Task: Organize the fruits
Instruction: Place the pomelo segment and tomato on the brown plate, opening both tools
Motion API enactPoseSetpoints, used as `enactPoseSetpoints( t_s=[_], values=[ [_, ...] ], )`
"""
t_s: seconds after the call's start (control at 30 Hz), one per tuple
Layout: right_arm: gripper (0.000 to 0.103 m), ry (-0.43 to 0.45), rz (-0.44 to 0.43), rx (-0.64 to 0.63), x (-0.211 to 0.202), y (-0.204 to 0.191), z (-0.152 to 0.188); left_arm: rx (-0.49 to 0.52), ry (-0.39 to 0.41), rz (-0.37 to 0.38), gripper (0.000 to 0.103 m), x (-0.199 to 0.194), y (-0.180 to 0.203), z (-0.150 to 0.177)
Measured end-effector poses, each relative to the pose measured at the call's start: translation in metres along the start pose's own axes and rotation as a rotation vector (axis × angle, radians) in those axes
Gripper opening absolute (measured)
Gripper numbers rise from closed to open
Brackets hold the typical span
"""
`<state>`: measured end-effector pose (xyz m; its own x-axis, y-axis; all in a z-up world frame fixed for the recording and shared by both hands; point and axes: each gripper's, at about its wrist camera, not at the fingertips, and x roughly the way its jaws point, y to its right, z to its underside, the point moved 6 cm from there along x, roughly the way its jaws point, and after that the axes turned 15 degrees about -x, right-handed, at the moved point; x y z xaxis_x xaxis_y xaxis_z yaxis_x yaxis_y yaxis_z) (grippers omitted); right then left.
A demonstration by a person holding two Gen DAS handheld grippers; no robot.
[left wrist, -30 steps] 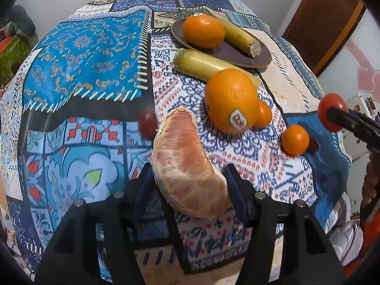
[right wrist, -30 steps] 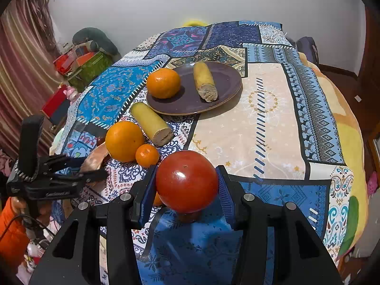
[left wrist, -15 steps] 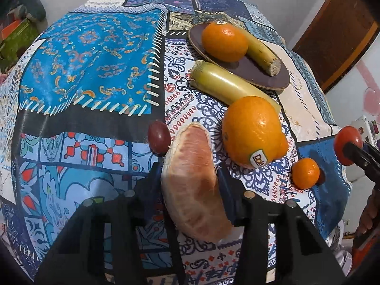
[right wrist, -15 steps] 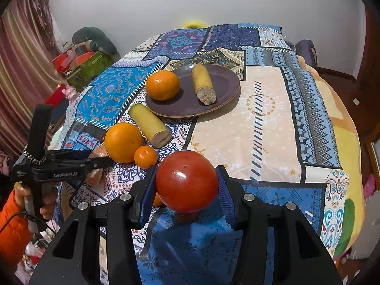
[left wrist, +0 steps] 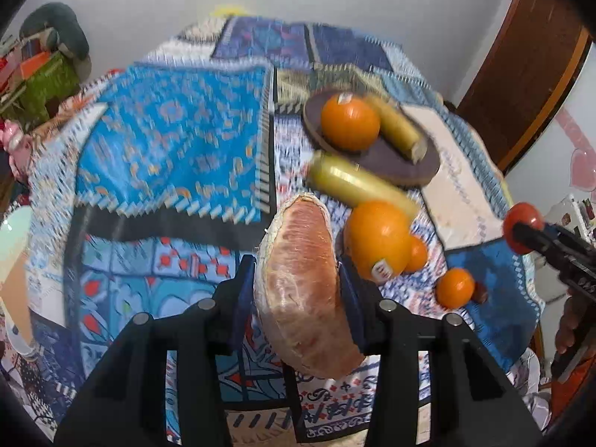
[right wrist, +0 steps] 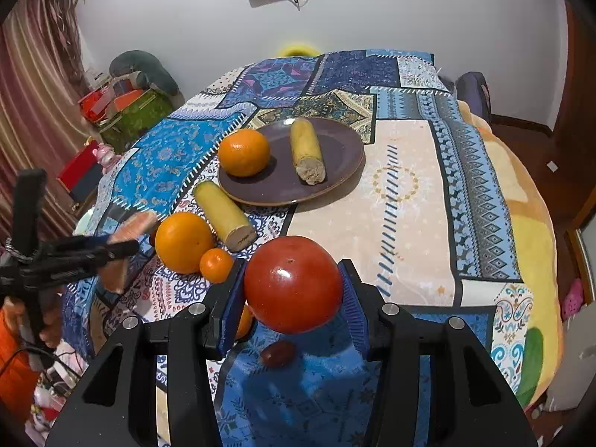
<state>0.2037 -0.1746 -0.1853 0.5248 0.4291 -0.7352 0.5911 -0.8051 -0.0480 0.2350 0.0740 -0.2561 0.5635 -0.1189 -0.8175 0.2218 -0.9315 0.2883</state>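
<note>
we are holding a pomelo wedge [left wrist: 301, 283] clamped in our left gripper [left wrist: 298, 298] and a tomato [right wrist: 293, 284] clamped in our right gripper [right wrist: 294, 309]; only 2 fruits are sitting on the plate [right wrist: 335, 182], several oranges [right wrist: 184, 242] are waiting.

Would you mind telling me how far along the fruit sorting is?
Partway. Done: an orange and a banana piece lie on the plate. In hand: left gripper clamps a pomelo wedge; right gripper a tomato. Left: another orange, banana piece, mandarin.
</note>
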Motion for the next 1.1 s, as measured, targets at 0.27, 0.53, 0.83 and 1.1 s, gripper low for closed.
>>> enactPoseSetpoints(
  t_s=[0.27,0.53,0.83,1.1],
  values=[
    [0.045,0.038,0.026,-0.022,-0.005,0.008,-0.02,0.031,0.093,0.063,0.044,-0.026,0.033,-0.031],
    [0.045,0.101,0.067,-0.054,-0.012,0.017,-0.048,0.068,0.126,0.117,0.044,-0.025,0.067,-0.052],
    [0.045,0.139,0.102,-0.061,-0.006,0.033,-0.07,0.089,0.145,0.151,0.044,-0.006,0.099,-0.079],
    [0.045,0.163,0.12,-0.067,0.008,0.049,-0.094,0.096,0.14,0.161,0.044,0.021,0.121,-0.1]
  ],
)
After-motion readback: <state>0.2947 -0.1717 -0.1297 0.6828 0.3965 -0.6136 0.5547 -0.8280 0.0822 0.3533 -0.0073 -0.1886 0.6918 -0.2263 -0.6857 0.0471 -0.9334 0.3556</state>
